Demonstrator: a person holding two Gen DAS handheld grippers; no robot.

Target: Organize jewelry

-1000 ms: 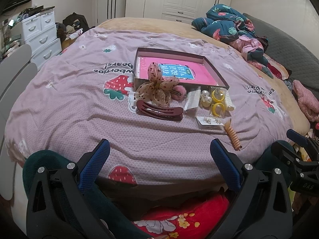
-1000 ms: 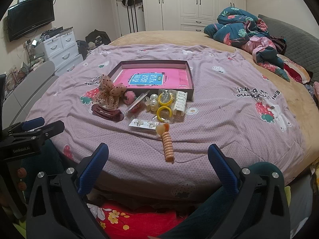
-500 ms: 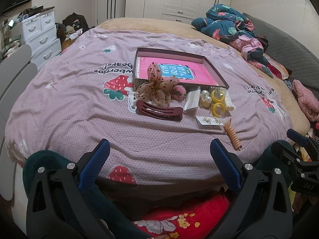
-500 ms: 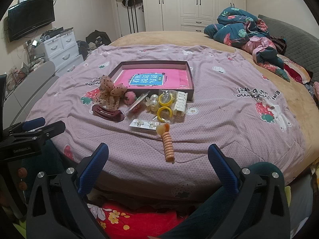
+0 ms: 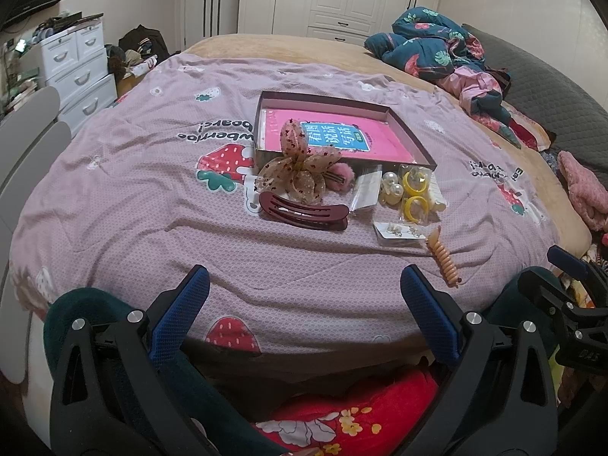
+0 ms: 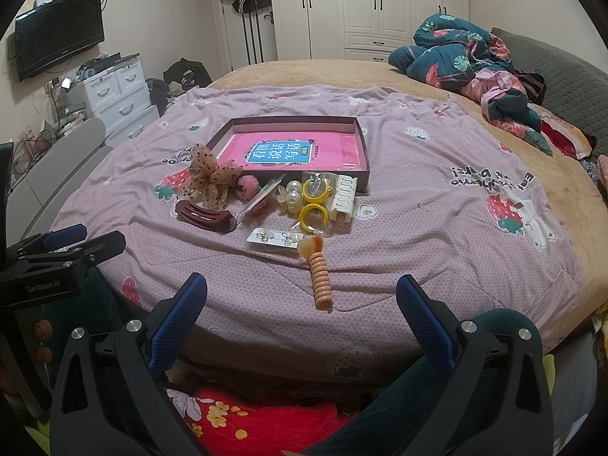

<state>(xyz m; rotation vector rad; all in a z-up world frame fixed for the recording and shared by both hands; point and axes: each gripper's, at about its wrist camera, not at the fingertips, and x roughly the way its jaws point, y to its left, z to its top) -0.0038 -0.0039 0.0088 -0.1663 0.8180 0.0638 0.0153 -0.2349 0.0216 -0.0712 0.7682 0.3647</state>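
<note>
Left gripper (image 5: 304, 292): held low at the near edge of the bed, jaws spread wide, nothing between them; well short of the box.
Bed cover (image 5: 125, 197): pink, printed with strawberries, spread over the bed; everything below is laid on it.
Box (image 5: 414, 140): shallow, dark-walled, taken as the landmark; a pink sheet with a blue label is seen flat inside it.
Bow (image 5: 294, 173): sheer beige with dark red dots, placed against the box's near left corner, partly overlapping its front wall.
Hair clip (image 5: 304, 212): long, dark red, laid nearer than the box, just in front of the bow.
Pompom (image 5: 342, 176): pink and fluffy, set just in front of the box's front wall, touching the bow's right side.
Pearl pieces (image 5: 391, 186): seen in front of the box's near right corner, beside a clear packet.
Yellow rings (image 5: 416, 193): two, in clear wrapping, found right of the pearls and in front of the box's right corner.
Cream claw clip (image 6: 344, 197): laid against the box's front right corner, just right of the rings.
Earring card (image 6: 275, 237): laid flat, nearer than the rings, well in front of the box.
Spiral hair tie (image 6: 321, 273): peach, stretched toward the camera, farthest from the box of the group.
Right gripper (image 6: 302, 296): held low at the bed's near edge, jaws released and wide, nothing grasped.
</note>
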